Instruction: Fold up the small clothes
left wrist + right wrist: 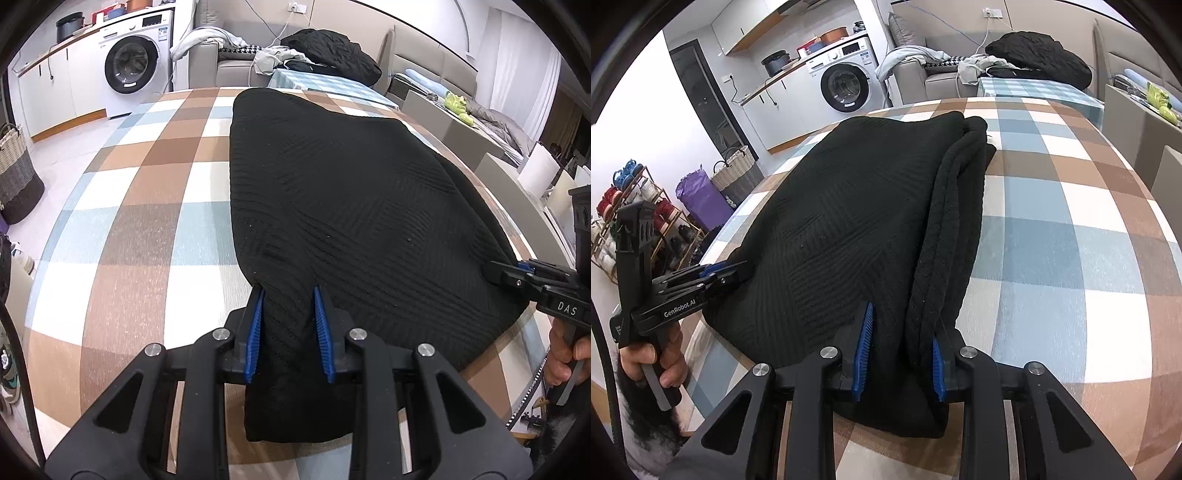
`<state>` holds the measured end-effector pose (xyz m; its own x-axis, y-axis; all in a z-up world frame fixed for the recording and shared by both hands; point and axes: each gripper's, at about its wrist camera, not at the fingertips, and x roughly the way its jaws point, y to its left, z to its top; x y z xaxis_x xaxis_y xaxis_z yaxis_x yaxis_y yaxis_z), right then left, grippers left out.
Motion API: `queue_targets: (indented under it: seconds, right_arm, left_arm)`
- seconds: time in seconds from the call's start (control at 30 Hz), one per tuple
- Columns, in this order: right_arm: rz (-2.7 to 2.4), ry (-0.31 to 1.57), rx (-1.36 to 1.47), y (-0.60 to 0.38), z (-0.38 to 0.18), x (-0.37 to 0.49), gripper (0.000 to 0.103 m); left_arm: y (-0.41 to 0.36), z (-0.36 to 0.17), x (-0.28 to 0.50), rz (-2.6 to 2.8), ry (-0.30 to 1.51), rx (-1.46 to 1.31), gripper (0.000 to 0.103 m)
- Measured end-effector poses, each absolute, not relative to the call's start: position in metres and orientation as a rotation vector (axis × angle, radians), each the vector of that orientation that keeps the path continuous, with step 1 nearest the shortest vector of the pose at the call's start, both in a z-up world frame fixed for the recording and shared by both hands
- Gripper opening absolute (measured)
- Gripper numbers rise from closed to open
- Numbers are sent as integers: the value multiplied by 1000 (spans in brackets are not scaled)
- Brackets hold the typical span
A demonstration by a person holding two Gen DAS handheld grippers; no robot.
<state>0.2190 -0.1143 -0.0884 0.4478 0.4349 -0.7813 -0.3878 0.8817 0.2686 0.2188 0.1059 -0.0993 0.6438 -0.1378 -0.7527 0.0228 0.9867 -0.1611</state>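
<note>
A black ribbed knit garment (351, 192) (842, 221) lies folded on the table's checked cloth (147, 221) (1052, 240). Its doubled edges are stacked along the right side in the right wrist view. My left gripper (288, 291) is shut on the garment's near left corner, and the cloth bunches between its blue pads (256, 328). My right gripper (903, 321) is shut on the near right corner, where the layered edge covers part of its right pad. Each view also shows the other gripper (495, 271) (738, 267) at the garment's near edge, held by a hand (565, 354) (665, 354).
Beyond the table are a washing machine (129, 66) (846, 86) and a sofa with a black clothes pile (332, 51) (1038, 55). A woven basket (14, 173) (738, 170), a purple bag (698, 199) and a shoe rack (628, 221) stand on the floor to the left.
</note>
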Motion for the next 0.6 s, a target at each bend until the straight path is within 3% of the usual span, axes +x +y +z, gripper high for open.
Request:
queue_targets:
  seconds: [0.6]
  right_arm:
    - [453, 971, 71, -113, -90, 260, 28]
  left_arm:
    - [94, -100, 268, -54, 870, -68, 23]
